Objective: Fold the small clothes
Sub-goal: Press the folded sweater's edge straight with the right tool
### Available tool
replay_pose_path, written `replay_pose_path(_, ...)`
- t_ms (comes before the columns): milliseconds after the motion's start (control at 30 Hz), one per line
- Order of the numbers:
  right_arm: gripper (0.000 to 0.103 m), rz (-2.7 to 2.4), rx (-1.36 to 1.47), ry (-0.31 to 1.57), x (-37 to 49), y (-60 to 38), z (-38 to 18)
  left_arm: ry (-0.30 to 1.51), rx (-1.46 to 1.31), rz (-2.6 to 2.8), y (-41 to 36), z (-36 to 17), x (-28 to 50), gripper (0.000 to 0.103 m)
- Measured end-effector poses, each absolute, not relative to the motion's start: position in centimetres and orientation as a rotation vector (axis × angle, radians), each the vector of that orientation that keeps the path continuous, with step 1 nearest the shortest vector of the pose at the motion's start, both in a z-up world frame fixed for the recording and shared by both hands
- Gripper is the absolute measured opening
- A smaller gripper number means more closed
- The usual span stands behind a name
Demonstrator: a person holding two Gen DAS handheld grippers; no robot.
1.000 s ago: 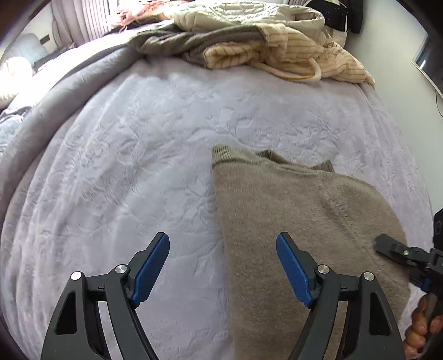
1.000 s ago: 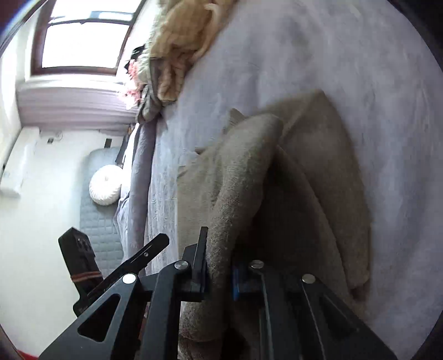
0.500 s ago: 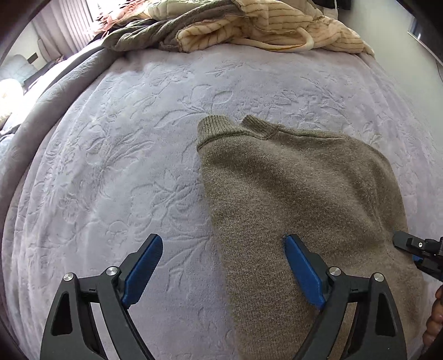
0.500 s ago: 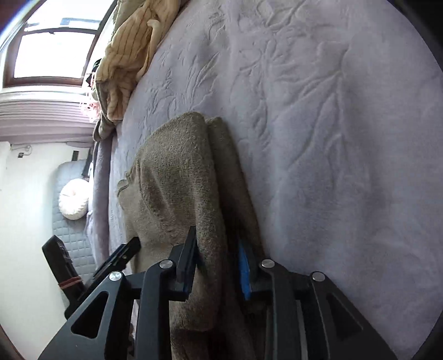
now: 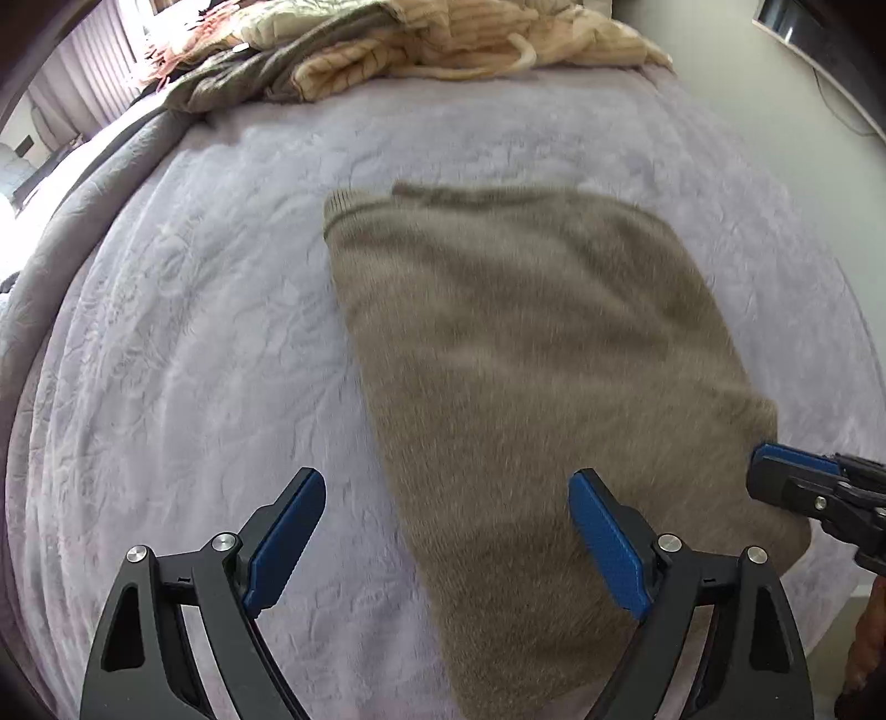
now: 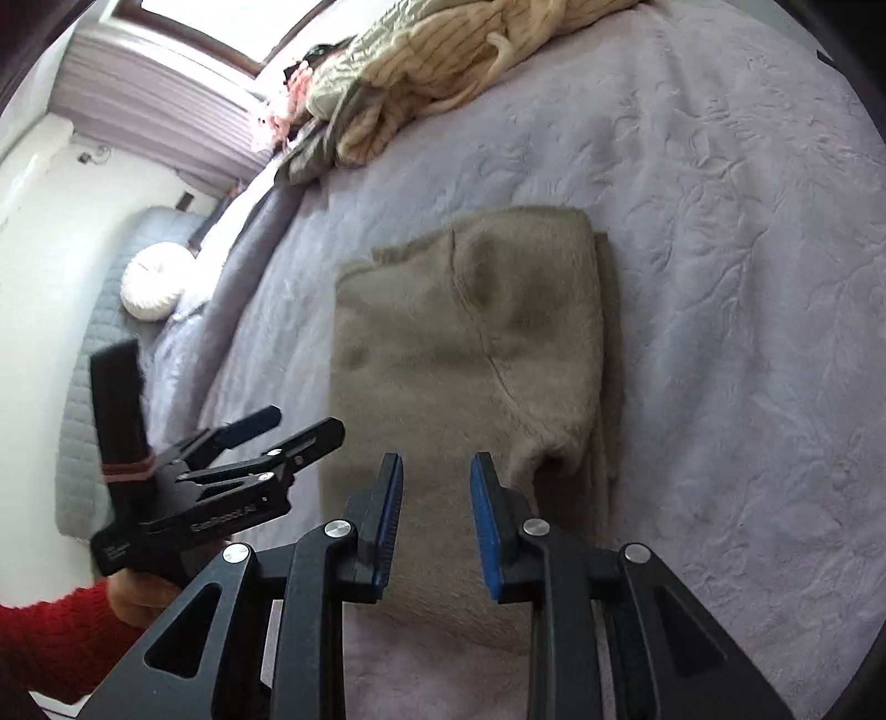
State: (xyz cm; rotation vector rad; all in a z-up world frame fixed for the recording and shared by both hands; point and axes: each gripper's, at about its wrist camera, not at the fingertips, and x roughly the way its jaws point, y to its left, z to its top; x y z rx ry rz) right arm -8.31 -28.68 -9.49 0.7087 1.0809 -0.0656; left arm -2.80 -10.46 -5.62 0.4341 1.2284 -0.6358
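Lilac embossed bedspread [image 5: 183,343]: folded taupe knit sweater [image 5: 531,354] lies flat mid-bed. Your right gripper [image 6: 434,515]: jaws just parted, released, nothing between pads, sweater below. Your left gripper [image 5: 446,545]: spread wide, empty, straddling sweater's edge. Clothes pile [image 5: 421,44] at far edge.

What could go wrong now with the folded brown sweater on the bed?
1. The right edge of the brown sweater shows a lower layer sticking out, so the fold may end uneven.
2. The right gripper, jaws just opened, hangs over the near end; it might snag the fuzzy knit and drag the fold open.
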Motion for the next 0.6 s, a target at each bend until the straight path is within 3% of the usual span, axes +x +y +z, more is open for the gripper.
replay_pose_path(67, 0.01, -0.115, 0.667, 1.164, -9.7, -28.2, -12.4, 1.291, 0.413, -0.633, -9.2, -7.5, -4.0, 0.091)
replay_pose_path(100, 0.008, -0.118, 0.675, 1.154, -10.8, -28.1, -13.2, 1.325, 0.394, -0.631, -8.4, -8.4, -4.6, 0.091)
replay_pose_path(200, 0.008, -0.111, 0.68, 1.096, -13.5, -28.0, -13.0, 1.34, 0.37, -0.634, -6.8, -9.2, -5.7, 0.098)
replay_pose_path(600, 0.007, -0.147, 0.675, 1.145, -15.5, -27.0, -12.2, 1.304, 0.472, -0.666, -5.7, -8.4, -7.8, 0.098)
